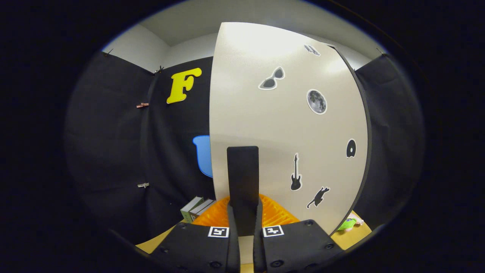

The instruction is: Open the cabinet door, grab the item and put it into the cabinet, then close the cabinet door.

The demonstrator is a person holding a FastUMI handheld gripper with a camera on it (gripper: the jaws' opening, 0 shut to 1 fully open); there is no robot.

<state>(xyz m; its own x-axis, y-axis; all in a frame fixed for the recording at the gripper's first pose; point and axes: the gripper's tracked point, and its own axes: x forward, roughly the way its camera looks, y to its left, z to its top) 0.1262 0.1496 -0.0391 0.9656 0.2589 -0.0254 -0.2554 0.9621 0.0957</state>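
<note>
The cabinet door (288, 125) is a pale panel with several stickers, standing very close ahead of me. A dark upright handle (243, 170) is fixed near its left edge. My gripper (244, 214) holds that handle, which runs up from between the two fingers (232, 227), both pressed against its lower end. I cannot tell how far the door stands from the cabinet body. A small green item (348, 224) lies on the wooden table (356, 233) past the door's lower right corner.
An orange ribbed rack (278, 216) sits on the table just beyond the fingers, under the door's lower edge. A couple of boxes or books (195, 208) stand to its left. Black cloth walls close in on both sides.
</note>
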